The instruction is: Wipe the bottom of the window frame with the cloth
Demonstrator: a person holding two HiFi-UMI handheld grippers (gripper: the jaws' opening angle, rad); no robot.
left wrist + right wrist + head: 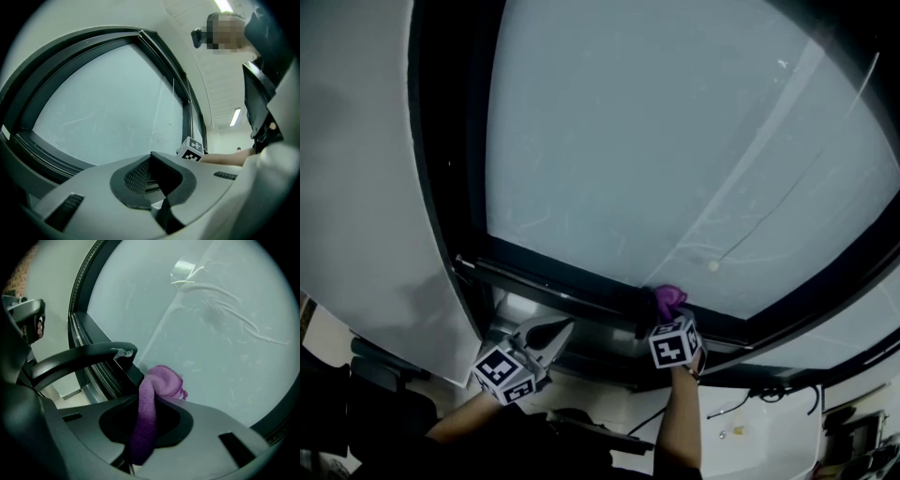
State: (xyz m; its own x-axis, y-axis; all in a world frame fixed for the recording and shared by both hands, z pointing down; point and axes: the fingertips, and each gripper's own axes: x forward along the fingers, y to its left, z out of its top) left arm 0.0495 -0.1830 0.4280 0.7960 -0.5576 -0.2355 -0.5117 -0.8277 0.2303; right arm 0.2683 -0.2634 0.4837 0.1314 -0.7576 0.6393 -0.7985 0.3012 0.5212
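Observation:
A purple cloth [668, 300] is bunched against the bottom rail of the dark window frame [572, 281], just under the frosted glass [675, 141]. My right gripper [662, 317] is shut on this cloth and points at the rail. In the right gripper view the cloth [152, 399] hangs out between the jaws of the right gripper [151, 401] and its tip touches the frame [105, 376]. My left gripper [551, 337] is held lower left, beside the metal ledge, shut on nothing. In the left gripper view the left gripper [150, 161] points at the pane.
A white wall [356, 187] runs down the left of the window. A curved black handle [79, 357] juts over the frame near the cloth. A shiny ledge [520, 311] lies under the rail. Cables [759, 394] lie on a white surface below right.

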